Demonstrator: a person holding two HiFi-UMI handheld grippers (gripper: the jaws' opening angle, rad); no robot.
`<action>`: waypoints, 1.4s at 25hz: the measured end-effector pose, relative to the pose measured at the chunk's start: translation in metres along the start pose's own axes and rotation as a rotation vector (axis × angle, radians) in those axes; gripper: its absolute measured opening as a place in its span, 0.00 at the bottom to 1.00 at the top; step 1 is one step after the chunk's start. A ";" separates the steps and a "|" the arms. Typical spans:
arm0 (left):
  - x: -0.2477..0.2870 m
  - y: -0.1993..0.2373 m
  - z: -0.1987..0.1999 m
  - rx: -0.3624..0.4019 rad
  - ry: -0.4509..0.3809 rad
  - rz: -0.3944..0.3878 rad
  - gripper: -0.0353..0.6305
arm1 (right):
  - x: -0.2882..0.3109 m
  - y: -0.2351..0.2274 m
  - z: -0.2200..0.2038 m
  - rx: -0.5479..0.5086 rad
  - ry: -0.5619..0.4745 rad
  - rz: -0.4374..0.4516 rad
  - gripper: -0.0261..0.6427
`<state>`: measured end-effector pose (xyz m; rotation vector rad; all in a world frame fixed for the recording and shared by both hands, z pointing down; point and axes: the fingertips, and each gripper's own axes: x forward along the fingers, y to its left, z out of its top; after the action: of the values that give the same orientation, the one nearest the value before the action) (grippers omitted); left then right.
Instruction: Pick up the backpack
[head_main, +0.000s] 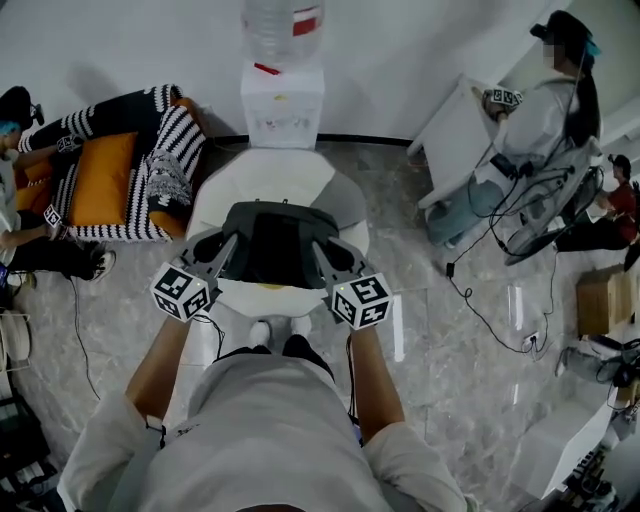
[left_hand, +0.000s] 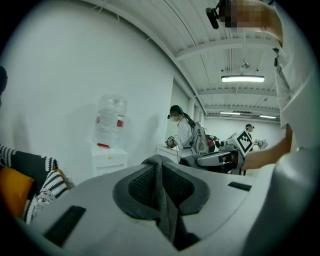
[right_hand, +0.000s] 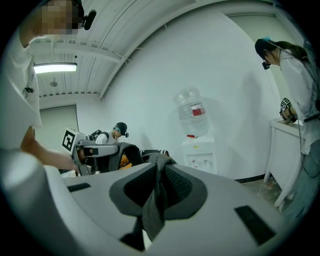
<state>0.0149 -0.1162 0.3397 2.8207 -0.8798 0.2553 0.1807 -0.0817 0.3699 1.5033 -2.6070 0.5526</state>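
Where the head view looks down past the wearer's chest, the backpack (head_main: 275, 245) sits at centre frame, dark and slung between both tools. It is over a white rounded seat (head_main: 265, 180); whether its base touches that seat we cannot tell.

Left hand-held gripper (left_hand: 160, 184): in its own view we note the jaws nearly together, pads pinched on a grey strap (left_hand: 166, 212) that runs up between them and folds over at the top.

Right hand-held gripper (right_hand: 159, 189): same reading, jaws drawn close and clamped on a second strap (right_hand: 152, 215), whose loose end hangs below the pads.

In the head view the two tools come in from lower left and lower right, each reaching the upper corner of the bag on its own side. The left marker cube (head_main: 182, 292) and right marker cube (head_main: 360, 300) sit at the near ends, just ahead of the bare forearms.

Surroundings:
- Water dispenser (head_main: 283, 105) stands against the wall at top centre, with a clear bottle (head_main: 283, 28) upright on it.
- Black-and-white striped sofa (head_main: 165, 150) is at upper left, with an orange cushion (head_main: 103, 178) on it.
- A seated person (head_main: 30, 215) is at the left edge.
- At upper right, a second person (head_main: 545, 110) in a white top stands by a white bench (head_main: 455, 140).
- Cables (head_main: 480, 300) trail over the marbled floor (head_main: 430, 380) in the right half of the frame.
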 end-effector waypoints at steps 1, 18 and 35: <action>-0.002 -0.001 0.004 0.003 -0.006 0.000 0.11 | -0.002 0.002 0.004 -0.002 -0.006 0.005 0.11; -0.034 -0.027 0.075 0.057 -0.138 -0.009 0.11 | -0.035 0.032 0.069 -0.041 -0.138 0.050 0.11; -0.035 -0.038 0.130 0.125 -0.222 -0.030 0.11 | -0.054 0.035 0.134 -0.104 -0.221 0.071 0.11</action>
<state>0.0228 -0.0947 0.2023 3.0195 -0.8925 -0.0089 0.1930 -0.0685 0.2223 1.5237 -2.8123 0.2638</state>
